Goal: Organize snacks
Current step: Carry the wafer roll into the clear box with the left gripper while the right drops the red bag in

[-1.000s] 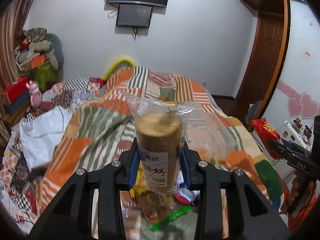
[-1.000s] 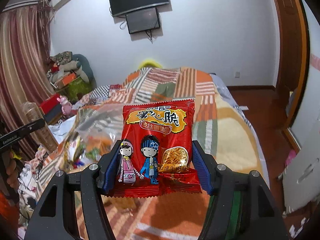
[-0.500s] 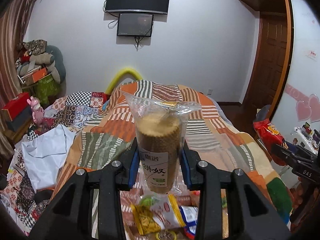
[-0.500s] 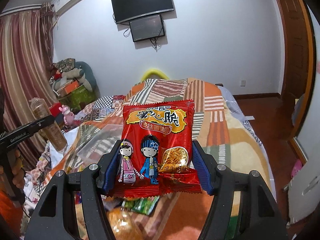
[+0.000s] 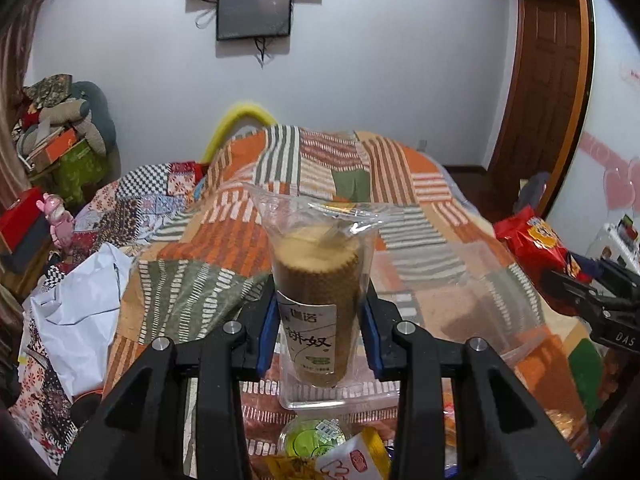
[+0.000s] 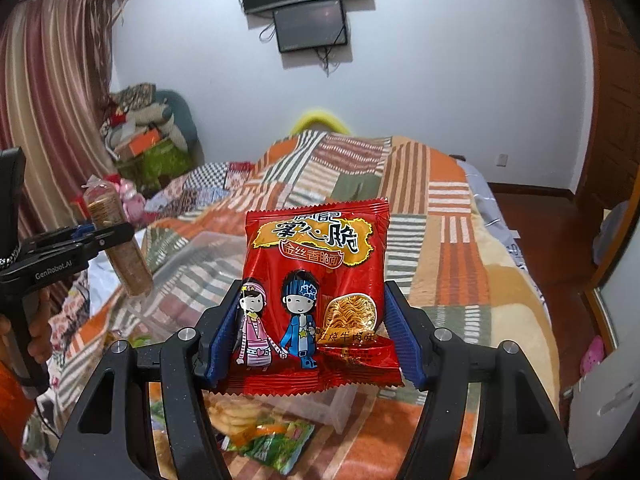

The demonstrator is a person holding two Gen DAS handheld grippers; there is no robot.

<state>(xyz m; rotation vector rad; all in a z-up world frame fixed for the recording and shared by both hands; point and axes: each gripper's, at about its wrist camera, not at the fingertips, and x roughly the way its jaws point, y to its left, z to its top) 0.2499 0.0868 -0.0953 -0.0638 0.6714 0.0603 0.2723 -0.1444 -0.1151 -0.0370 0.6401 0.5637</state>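
Note:
My left gripper (image 5: 320,328) is shut on a clear-wrapped roll of brown biscuits (image 5: 318,292), held upright above the bed; it also shows in the right wrist view (image 6: 120,240). My right gripper (image 6: 312,336) is shut on a red noodle snack packet (image 6: 316,280) with two cartoon children; the packet shows at the right edge of the left wrist view (image 5: 536,240). A clear plastic bin (image 6: 192,256) sits on the quilt below both grippers. Loose snack packets (image 6: 264,436) lie by it, and more show in the left wrist view (image 5: 324,448).
The bed has an orange and green patchwork quilt (image 5: 320,168). White cloth (image 5: 80,300) lies at its left edge. Piled clutter (image 5: 60,128) stands at the left wall. A wooden door (image 5: 548,92) and a white cabinet (image 6: 608,400) are to the right.
Both grippers have moved on over the bed with their snacks still held. The clear bin and the loose snacks have shifted in both views.

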